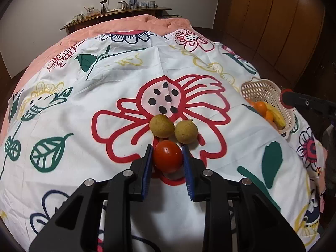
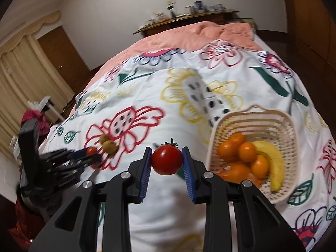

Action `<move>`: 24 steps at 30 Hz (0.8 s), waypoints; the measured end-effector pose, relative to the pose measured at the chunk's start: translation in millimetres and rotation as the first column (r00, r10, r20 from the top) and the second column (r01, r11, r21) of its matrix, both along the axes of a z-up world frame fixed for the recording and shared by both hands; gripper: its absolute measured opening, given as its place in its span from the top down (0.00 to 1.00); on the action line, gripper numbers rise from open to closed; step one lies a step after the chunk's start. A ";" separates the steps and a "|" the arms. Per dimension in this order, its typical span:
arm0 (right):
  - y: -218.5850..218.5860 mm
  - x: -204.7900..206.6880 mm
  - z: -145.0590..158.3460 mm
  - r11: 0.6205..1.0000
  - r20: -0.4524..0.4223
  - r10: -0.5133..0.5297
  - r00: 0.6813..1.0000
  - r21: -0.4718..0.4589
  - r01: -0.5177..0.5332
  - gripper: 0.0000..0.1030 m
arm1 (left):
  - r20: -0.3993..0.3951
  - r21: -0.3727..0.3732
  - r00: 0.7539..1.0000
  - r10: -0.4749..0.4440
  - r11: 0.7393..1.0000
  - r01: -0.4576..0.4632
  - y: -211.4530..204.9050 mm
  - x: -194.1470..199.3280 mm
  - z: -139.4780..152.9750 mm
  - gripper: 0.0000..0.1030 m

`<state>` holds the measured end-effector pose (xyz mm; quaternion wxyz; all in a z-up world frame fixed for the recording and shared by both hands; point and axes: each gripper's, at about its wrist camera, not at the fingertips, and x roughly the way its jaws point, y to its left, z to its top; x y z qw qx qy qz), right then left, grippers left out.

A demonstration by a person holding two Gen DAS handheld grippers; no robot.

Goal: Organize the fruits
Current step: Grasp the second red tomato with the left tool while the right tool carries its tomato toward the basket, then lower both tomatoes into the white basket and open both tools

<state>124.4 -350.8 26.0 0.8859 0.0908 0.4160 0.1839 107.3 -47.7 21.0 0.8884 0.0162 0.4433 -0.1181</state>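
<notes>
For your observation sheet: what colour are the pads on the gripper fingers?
Blue, ribbed pads on black fingers, seen best in the left wrist view.

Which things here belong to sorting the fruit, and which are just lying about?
Part of the job:
- left tomato in left gripper
- right tomato in right gripper
- two brown fruits
- basket with oranges and banana

Just lying about:
- flowered sheet
- pink blanket
- shelf clutter

Bedroom, indoor light, plain white wall [image 1: 52, 6].
Bed [image 1: 147, 23] under floral sheet [image 1: 105, 88] over pink quilt; cluttered wooden shelf [image 1: 117, 13] at its head. Wooden wardrobe [image 1: 273, 21] right; beige curtains [image 2: 19, 73] and brown door [image 2: 61, 48] left.
</notes>
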 end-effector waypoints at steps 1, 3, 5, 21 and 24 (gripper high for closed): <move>-6.3 0.7 0.2 1.000 0.000 -0.017 1.000 0.003 0.017 0.71 | 0.002 -0.004 1.000 0.001 1.000 -0.001 0.0 -1.8 1.1 0.73; -18.0 1.8 -0.9 0.999 -0.004 -0.047 0.999 0.007 0.048 0.71 | 0.007 -0.011 1.000 0.000 1.000 0.000 -1.3 -5.0 3.4 0.73; -31.9 3.6 -3.6 0.996 -0.011 -0.085 0.996 0.011 0.085 0.71 | 0.012 -0.018 1.000 -0.001 1.000 0.001 -2.8 -7.6 6.1 0.73; -100.5 4.9 -41.3 0.967 -0.117 -0.252 0.961 0.017 0.255 0.71 | 0.062 -0.028 0.997 -0.046 0.998 0.048 -27.6 -20.0 33.0 0.73; -109.1 4.3 -45.2 0.960 -0.124 -0.276 0.953 0.017 0.280 0.71 | 0.068 -0.025 0.996 -0.054 0.998 0.055 -31.6 -20.5 36.0 0.73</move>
